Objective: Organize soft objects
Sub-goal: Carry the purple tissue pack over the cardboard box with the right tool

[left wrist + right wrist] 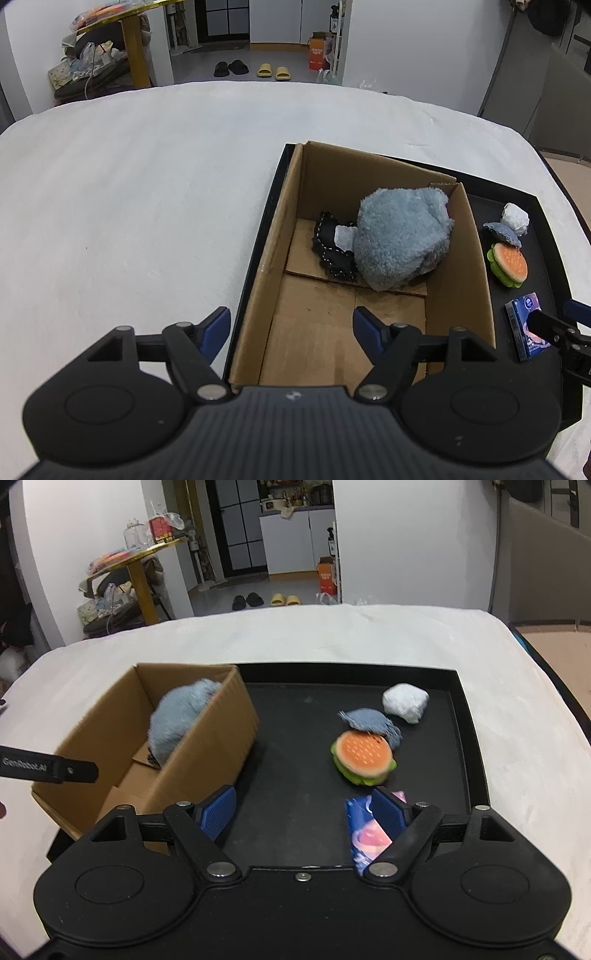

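A cardboard box (280,221) (218,738) stands in the left part of a black tray (546,258) (295,775). Inside it lie a fluffy grey-blue plush (402,240) (177,716) and a black stitched fabric piece (332,251). On the tray's bare part lie a plush burger (508,264) (364,758), a small blue-grey cloth (502,232) (369,722), a white crumpled wad (515,218) (406,701) and a blue tissue pack (524,328) (364,834). My left gripper (291,326) is open and empty over the box's near end. My right gripper (306,810) is open and empty above the tray, its right finger over the tissue pack.
The tray rests on a white padded table (129,206) (517,686). Beyond its far edge are a yellow side table (129,40) with clutter, slippers (251,70) on the floor and an orange box (327,578).
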### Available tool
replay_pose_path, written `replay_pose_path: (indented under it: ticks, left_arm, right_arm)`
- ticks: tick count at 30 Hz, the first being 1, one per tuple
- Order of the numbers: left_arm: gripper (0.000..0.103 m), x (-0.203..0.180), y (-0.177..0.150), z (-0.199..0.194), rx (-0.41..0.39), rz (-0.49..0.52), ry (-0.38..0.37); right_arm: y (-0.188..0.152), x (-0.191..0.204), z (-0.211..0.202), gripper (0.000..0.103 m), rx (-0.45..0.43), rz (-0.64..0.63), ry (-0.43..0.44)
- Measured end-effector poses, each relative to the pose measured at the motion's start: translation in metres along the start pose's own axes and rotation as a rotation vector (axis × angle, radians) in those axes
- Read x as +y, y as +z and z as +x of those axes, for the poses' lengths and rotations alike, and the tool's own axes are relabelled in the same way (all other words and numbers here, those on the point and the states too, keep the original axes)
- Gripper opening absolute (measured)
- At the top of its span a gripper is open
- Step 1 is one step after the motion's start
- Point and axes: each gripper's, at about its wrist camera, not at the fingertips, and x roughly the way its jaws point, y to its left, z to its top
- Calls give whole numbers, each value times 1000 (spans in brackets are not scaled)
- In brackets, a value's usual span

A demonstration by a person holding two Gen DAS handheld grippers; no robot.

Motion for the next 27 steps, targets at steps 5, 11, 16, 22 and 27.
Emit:
replay_pose_path:
  ticks: [5,11,16,22,27]
  left_arm:
    - [74,-6,-2,3,6,5,13]
    - [75,-15,-2,5,-5,23,40]
    - [76,-21,0,5,-14,35,59]
    - [76,-25,-1,4,-18,48,81]
    - [76,-26,-1,3,-20,51,86]
  right_arm:
    - [-9,-16,9,80,29,12,-33]
    - [-22,-35,24,80,77,27,-68]
    - [-33,-41,37,79,127,9,-87]
    - [-39,-48,36,53,149,20,-102]
    - [-42,-53,28,52,147,44,-108]
